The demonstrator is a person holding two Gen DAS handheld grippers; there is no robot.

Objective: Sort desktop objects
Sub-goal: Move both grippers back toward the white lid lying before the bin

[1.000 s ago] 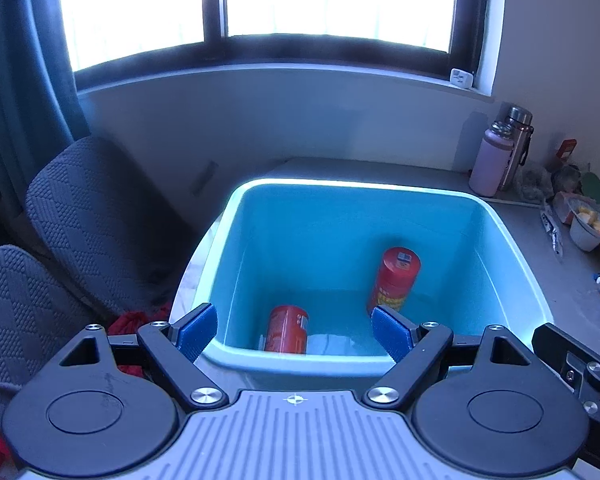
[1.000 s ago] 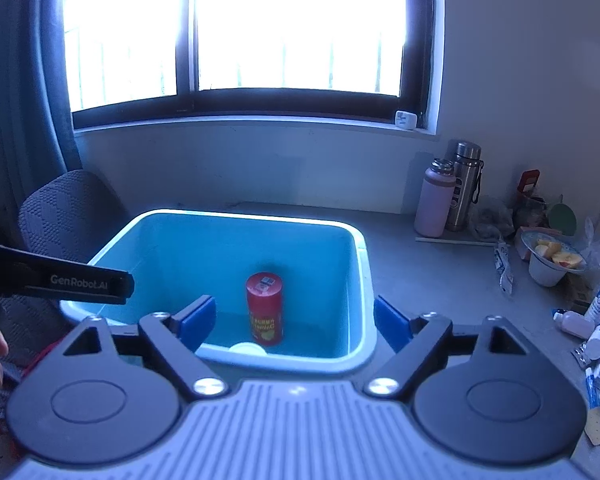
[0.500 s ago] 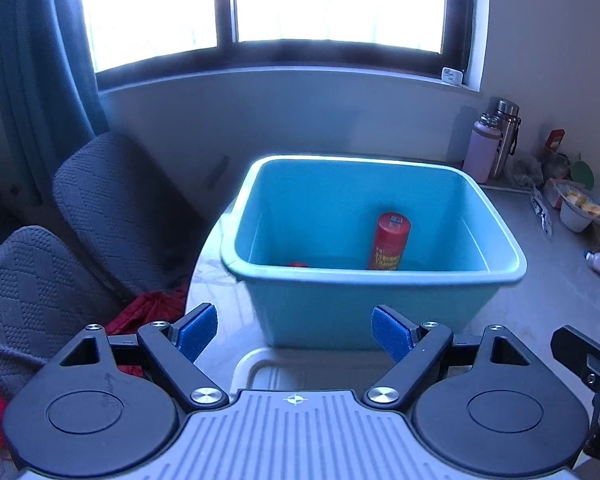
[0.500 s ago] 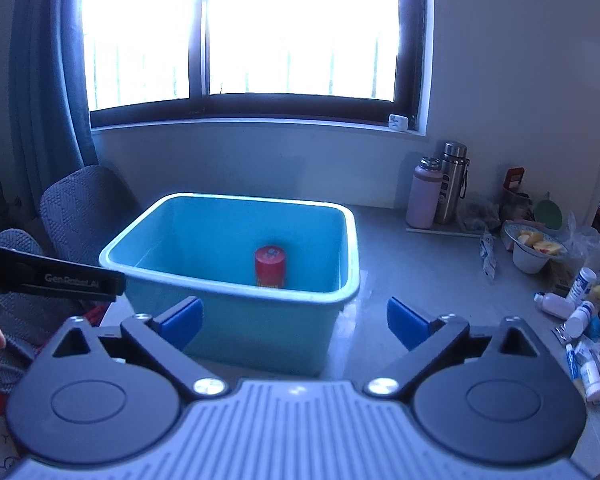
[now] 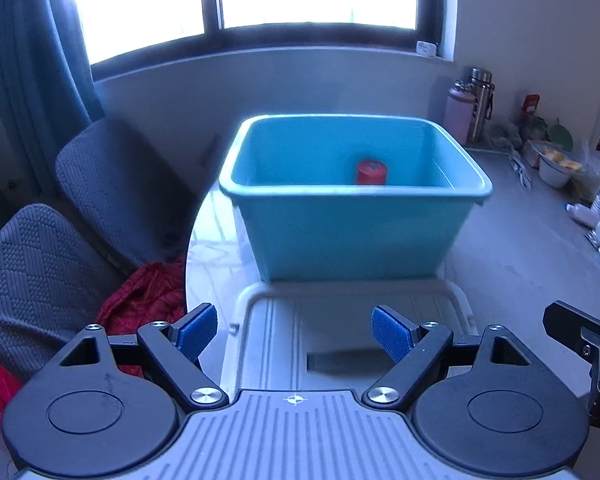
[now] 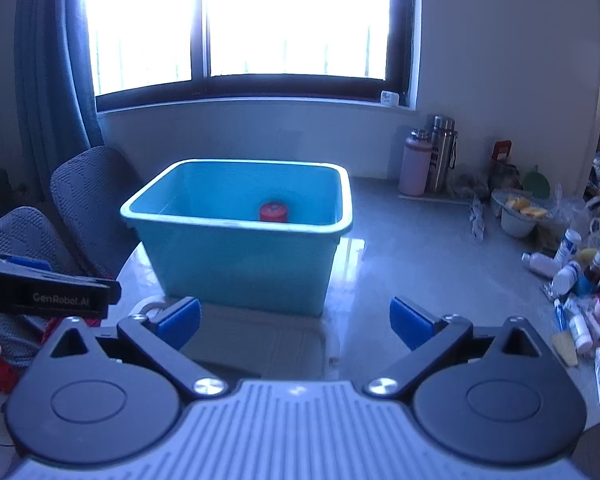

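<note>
A turquoise plastic bin (image 5: 356, 232) stands on the grey table; it also shows in the right wrist view (image 6: 236, 256). A red can (image 5: 371, 171) stands upright inside it, only its top showing, also in the right wrist view (image 6: 273, 212). A grey lid (image 5: 340, 336) lies flat on the table in front of the bin. My left gripper (image 5: 294, 334) is open and empty above the lid. My right gripper (image 6: 296, 320) is open and empty, back from the bin's near wall. The left gripper's side (image 6: 48, 294) shows at the right wrist view's left edge.
Several small bottles and tubes (image 6: 580, 288) lie at the table's right. A white bowl of food (image 6: 518, 214) and two flasks (image 6: 428, 160) stand at the back right. Two grey chairs (image 5: 100, 184) and a red cloth (image 5: 144, 296) are to the left.
Both grippers have pulled back and lowered from over the bin. The bin looks smaller, its inside is mostly hidden, and the lid has come into view in front.
</note>
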